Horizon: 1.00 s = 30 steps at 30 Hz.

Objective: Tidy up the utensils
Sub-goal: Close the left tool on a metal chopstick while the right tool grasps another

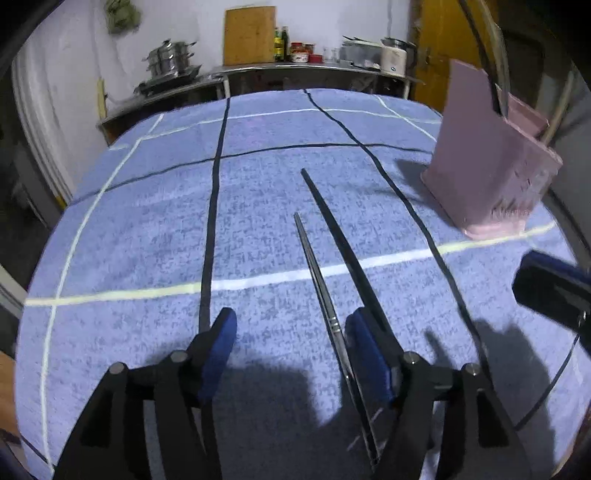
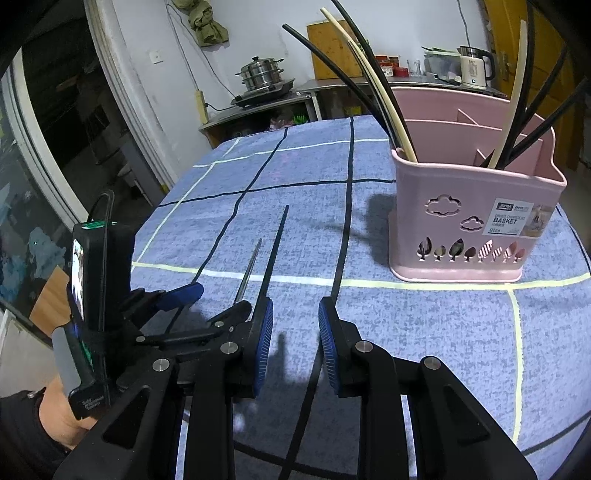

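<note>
A black chopstick (image 1: 340, 240) and a silver metal chopstick (image 1: 314, 266) lie side by side on the blue checked tablecloth (image 1: 147, 229). My left gripper (image 1: 290, 332) is open, low over the cloth, with the silver chopstick between its fingers and the black one by its right finger (image 1: 365, 354). Both sticks show in the right wrist view, black (image 2: 275, 251) and silver (image 2: 249, 269). My right gripper (image 2: 295, 332) is open and empty, just right of the left gripper (image 2: 207, 306). The pink utensil basket (image 2: 476, 218) stands at the right and holds several chopsticks (image 2: 384, 107); it also shows in the left wrist view (image 1: 491, 162).
The round table's edge (image 1: 48, 243) curves away on the left. A counter with a steel pot (image 2: 262, 72), a kettle (image 2: 474, 66), jars and a wooden board (image 1: 249, 35) stands behind the table. A phone (image 2: 94, 295) is strapped to the left gripper's handle.
</note>
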{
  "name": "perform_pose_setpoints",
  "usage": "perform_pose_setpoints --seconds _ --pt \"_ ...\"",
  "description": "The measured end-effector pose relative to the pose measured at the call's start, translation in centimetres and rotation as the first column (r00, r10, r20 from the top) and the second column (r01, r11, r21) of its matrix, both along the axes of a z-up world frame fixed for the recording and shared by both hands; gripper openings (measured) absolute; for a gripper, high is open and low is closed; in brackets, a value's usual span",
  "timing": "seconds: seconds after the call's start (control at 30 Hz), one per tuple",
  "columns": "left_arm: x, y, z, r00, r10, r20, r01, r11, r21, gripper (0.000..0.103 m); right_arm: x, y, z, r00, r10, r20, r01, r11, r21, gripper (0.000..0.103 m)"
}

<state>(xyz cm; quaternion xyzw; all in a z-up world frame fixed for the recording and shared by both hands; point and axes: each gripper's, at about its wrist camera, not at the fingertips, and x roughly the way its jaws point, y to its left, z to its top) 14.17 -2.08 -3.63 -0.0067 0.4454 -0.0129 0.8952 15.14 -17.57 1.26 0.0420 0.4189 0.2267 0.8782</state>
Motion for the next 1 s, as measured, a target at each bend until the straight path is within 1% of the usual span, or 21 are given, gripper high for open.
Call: perform_pose_setpoints --seconds 0.1,0.17,0.23,0.33,0.37,0.4,0.43,0.53,0.67,0.87,1.0 --pt "0.2 0.1 0.1 1.000 -0.006 0.002 0.006 1.000 0.006 0.067 0.0 -0.3 0.1 1.000 -0.006 0.002 0.006 1.000 0.002 0.026" --pt "0.4 0.3 0.2 1.000 -0.003 0.002 0.003 1.000 0.007 0.062 0.1 -0.3 -0.1 1.000 -0.008 -0.002 0.008 1.000 0.002 0.026" --pt "0.8 0.7 0.3 1.000 0.002 0.003 -0.002 1.000 0.004 0.054 0.1 -0.2 -0.2 1.000 -0.007 -0.006 0.007 1.000 0.005 0.026" --pt "1.7 1.6 0.4 1.000 0.012 0.005 -0.012 1.000 -0.004 0.031 0.1 0.1 -0.4 1.000 0.000 -0.011 0.000 1.000 0.004 0.026" --pt "1.9 1.9 0.4 1.000 0.015 0.004 -0.015 1.000 -0.006 0.027 0.2 0.2 -0.4 1.000 0.003 -0.012 -0.003 1.000 0.003 0.026" --pt "2.1 2.3 0.4 1.000 0.019 0.002 -0.019 1.000 -0.011 0.019 0.1 0.4 -0.5 1.000 0.005 -0.014 -0.005 1.000 0.003 0.026" --pt "2.2 2.8 0.4 1.000 0.023 -0.001 -0.023 0.999 -0.024 0.013 0.2 0.5 -0.5 1.000 0.007 -0.016 -0.007 1.000 0.003 0.026" --pt "1.9 4.3 0.3 0.999 0.046 -0.003 -0.046 0.997 -0.065 0.010 0.4 1.2 -0.7 1.000 0.018 -0.020 -0.018 1.000 0.000 0.026" --pt "1.0 7.0 0.2 0.995 0.096 -0.004 -0.096 0.992 -0.081 0.008 0.9 2.3 -1.0 0.999 0.042 -0.022 -0.042 0.999 -0.007 0.026" --pt "-0.3 10.5 0.1 0.985 0.172 -0.006 -0.172 0.982 -0.080 0.008 2.4 4.4 -2.1 0.996 0.079 -0.036 -0.080 0.996 -0.029 0.026" --pt "-0.1 11.5 0.0 0.986 0.165 -0.022 -0.167 0.979 -0.120 0.008 3.9 5.6 -2.8 0.994 0.097 -0.048 -0.099 0.994 -0.048 0.026"
